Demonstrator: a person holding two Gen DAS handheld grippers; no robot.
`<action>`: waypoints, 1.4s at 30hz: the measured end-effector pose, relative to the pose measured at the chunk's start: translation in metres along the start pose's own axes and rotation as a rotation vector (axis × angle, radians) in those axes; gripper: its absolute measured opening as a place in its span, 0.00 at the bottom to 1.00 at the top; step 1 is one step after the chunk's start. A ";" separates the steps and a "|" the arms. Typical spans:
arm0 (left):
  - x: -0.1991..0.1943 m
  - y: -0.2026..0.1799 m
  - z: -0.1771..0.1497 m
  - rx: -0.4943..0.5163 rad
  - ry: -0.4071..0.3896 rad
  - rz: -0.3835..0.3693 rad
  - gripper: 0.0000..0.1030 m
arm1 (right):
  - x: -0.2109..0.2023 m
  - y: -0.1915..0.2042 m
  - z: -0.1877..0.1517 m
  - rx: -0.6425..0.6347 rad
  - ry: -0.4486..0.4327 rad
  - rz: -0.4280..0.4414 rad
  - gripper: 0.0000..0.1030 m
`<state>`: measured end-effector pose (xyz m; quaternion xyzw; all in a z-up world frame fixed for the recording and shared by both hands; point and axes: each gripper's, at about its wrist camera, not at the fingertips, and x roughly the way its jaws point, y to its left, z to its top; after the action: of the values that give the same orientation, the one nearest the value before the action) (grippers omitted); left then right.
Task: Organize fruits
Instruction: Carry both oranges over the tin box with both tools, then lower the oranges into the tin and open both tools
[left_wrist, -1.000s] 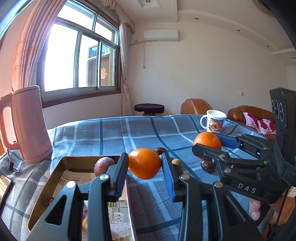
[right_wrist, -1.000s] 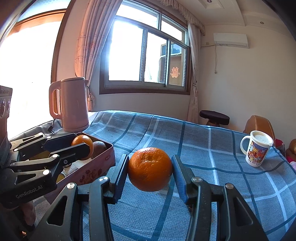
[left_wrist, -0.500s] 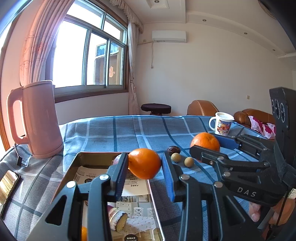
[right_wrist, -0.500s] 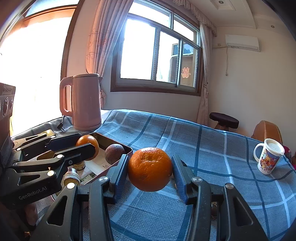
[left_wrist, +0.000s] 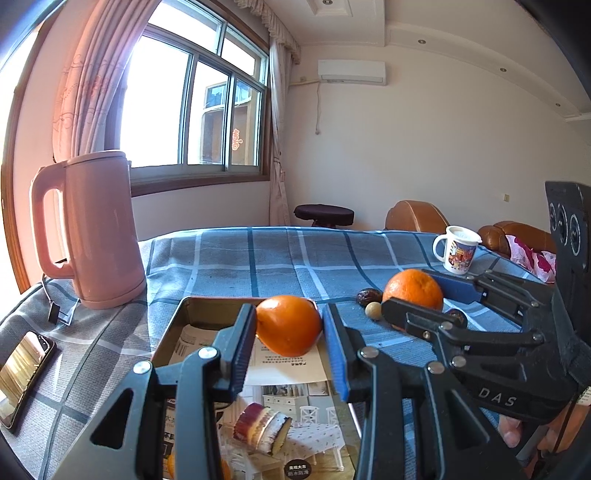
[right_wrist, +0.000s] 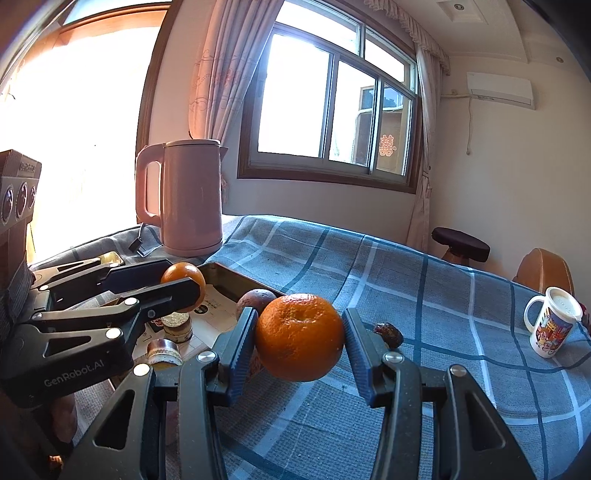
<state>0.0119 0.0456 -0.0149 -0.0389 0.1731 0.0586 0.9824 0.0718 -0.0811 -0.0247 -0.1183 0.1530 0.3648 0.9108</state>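
Note:
My left gripper (left_wrist: 289, 328) is shut on a small smooth orange (left_wrist: 288, 325), held in the air over the far end of a metal tray (left_wrist: 192, 308) lined with printed paper. My right gripper (right_wrist: 300, 336) is shut on a bigger, dimpled orange (right_wrist: 299, 338), hanging above the blue checked cloth just right of the tray (right_wrist: 236, 278). Each view shows the other gripper with its orange (left_wrist: 413, 290) (right_wrist: 183, 278). A purple-brown round fruit (right_wrist: 255, 300) lies at the tray's far corner. A dark date (right_wrist: 388, 334) and a small pale round fruit (left_wrist: 373, 309) rest on the cloth.
A pink kettle (left_wrist: 92, 229) stands behind the tray on the left, a phone (left_wrist: 22, 365) beside it. A printed mug (left_wrist: 458, 254) sits at the table's far right. Small jars (right_wrist: 177, 326) and a rolled item (left_wrist: 262, 432) lie in the tray. Brown sofas and a stool stand beyond.
Both grippers, each with its orange, have shifted leftward across the table; the left one now hangs over the tray and the right one has come up beside the tray's edge.

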 end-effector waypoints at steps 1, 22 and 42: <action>0.000 0.002 0.000 -0.002 0.001 0.004 0.37 | 0.000 0.002 0.000 -0.003 0.000 0.003 0.48; -0.004 0.040 0.001 -0.045 0.019 0.076 0.37 | 0.015 0.030 0.008 -0.044 0.011 0.059 0.48; 0.003 0.060 -0.003 -0.047 0.089 0.119 0.37 | 0.040 0.051 0.008 -0.059 0.068 0.115 0.48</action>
<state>0.0058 0.1046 -0.0219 -0.0544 0.2173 0.1193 0.9673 0.0648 -0.0173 -0.0375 -0.1486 0.1795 0.4169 0.8786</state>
